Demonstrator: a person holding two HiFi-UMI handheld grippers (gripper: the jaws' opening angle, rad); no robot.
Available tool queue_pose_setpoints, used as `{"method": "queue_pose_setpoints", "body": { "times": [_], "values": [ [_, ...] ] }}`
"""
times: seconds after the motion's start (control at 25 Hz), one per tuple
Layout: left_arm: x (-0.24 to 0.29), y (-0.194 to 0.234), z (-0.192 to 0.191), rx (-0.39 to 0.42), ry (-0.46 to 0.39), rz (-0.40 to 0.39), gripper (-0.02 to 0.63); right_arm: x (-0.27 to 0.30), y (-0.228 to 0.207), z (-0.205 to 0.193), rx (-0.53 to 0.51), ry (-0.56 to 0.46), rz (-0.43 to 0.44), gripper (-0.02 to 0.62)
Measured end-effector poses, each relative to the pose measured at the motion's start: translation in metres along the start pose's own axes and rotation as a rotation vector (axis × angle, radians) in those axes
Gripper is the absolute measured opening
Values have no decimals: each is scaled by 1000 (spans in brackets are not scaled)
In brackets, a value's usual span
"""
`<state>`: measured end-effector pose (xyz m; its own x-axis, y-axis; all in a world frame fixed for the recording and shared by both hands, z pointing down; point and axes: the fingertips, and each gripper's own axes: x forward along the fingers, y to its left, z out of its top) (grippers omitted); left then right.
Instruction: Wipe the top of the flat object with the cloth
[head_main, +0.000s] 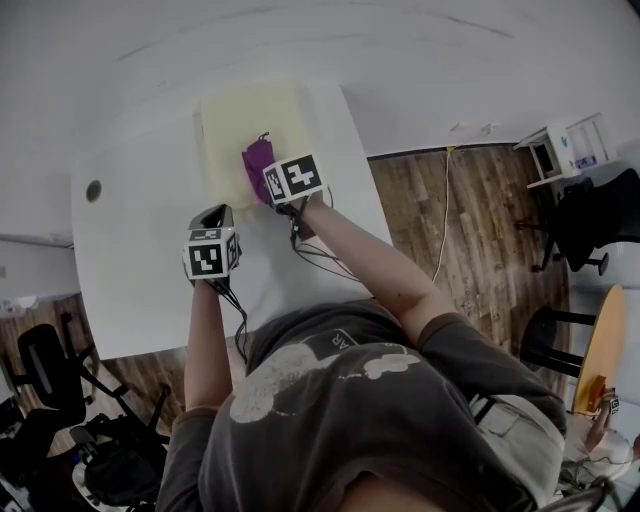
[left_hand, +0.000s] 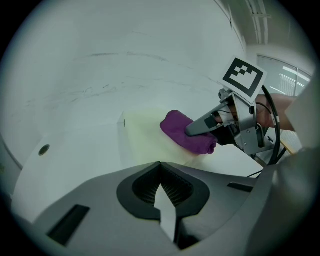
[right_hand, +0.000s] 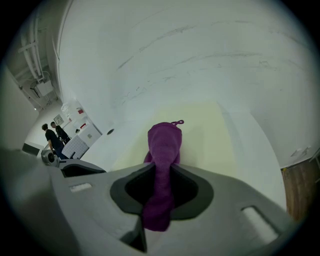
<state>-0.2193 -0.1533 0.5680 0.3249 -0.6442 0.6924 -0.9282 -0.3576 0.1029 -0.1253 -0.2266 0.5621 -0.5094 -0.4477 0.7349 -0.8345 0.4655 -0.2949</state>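
I am in the wiping step: my right claw (right_hand: 161, 172) is clamped on the purple cloth (right_hand: 164, 142), which runs back between the jaws while its bunched front end lies on the pale yellow flat object (right_hand: 212, 137). In the head view that flat object sits in the upper middle of the frame, on the far part of the white table (head_main: 130, 260), with the cloth near its lower right part. My left claw (left_hand: 160, 166) has its jaws drawn together on nothing and hangs over bare table toward the lower left of the sheet, apart from it. As I judge it, most of the yellow top lies beyond and to the left of the cloth, so the next move calls for pressing the wad flat and sweeping it across toward the far and left edges, keeping my grip firm so the cloth does not slip out. I see no container anywhere on the table.
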Motion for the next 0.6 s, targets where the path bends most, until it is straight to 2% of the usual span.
{"method": "queue_pose_setpoints", "body": {
  "times": [0.6],
  "values": [
    [3,-3,-6,-29,12,17,-3,-28,-56,-9,5,-25,-53,74]
  ]
}}
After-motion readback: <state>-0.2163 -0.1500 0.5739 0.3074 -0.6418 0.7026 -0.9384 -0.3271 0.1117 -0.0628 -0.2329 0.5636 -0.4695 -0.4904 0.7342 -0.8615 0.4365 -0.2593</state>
